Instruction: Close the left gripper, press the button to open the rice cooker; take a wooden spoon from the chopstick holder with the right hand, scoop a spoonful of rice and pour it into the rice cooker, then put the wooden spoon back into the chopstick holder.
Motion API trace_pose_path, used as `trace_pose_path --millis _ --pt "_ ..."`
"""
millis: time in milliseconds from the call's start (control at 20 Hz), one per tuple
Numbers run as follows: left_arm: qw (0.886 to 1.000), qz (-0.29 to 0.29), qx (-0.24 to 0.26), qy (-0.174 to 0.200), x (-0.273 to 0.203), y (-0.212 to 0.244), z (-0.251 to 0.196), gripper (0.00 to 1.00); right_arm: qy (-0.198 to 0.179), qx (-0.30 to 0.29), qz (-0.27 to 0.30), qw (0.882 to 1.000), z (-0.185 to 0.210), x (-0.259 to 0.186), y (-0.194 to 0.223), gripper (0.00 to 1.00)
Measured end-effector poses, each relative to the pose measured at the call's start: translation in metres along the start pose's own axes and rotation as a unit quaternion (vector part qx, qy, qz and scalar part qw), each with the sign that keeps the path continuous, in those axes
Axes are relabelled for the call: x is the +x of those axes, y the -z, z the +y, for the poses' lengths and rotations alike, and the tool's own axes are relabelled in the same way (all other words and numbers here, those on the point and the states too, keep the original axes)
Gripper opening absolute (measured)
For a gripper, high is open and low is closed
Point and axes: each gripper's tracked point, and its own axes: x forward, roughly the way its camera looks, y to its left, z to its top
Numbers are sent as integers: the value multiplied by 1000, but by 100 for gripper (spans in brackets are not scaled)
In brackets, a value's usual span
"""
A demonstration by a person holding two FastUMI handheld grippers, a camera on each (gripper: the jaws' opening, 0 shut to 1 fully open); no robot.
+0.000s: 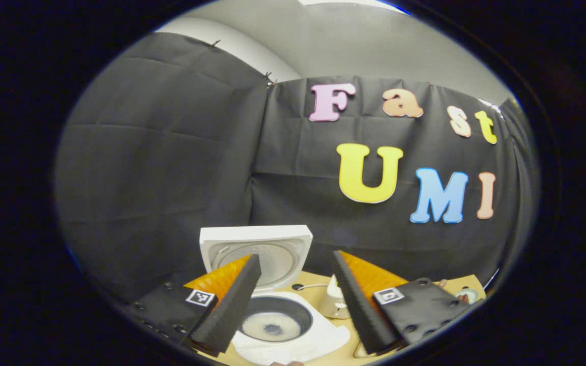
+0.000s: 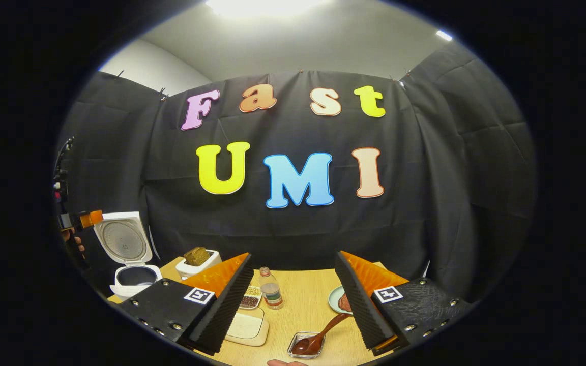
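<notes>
Wood and colour: a dark brown wooden spoon [image 2: 318, 335] lies on the pale wooden desk [image 2: 303, 300], its bowl resting in a small clear glass dish [image 2: 305, 346], its handle slanting up toward the right.
Rice cooker: white, lid standing up open [image 1: 255, 254], dark inner pot [image 1: 275, 320] exposed with something pale at the bottom; in the right gripper view it sits at the far left of the desk [image 2: 133, 277].
Left gripper [image 1: 298, 305]: jaws spread wide, holding nothing, hovering over the open pot.
Right gripper [image 2: 295, 310]: jaws spread wide, holding nothing, above the desk with the spoon just ahead of them.
Other things: a toaster with bread [image 2: 197, 260], a small bottle [image 2: 271, 288], a pale flat tray [image 2: 246, 328], a plate [image 2: 339, 301].
Handling, as I judge it: the spoon looks light, stiff and smooth, so it may twist in the jaws. Best grip is mid-handle, across its width, keeping the bowl level.
</notes>
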Motion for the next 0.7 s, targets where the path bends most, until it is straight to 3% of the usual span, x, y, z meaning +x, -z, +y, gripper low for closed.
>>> trace_pose_path --millis 400,500,700 --pt "997 -22 -15 72 -47 -22 -35 96 17 -20 -20 999 11 -15 -8 97" --pt "996 -30 -13 79 -55 -24 -38 96 21 -23 -19 999 8 -14 -4 98" --pt "998 -39 -5 58 -62 -25 -41 96 20 -14 -8 1000 3 -10 2 98"
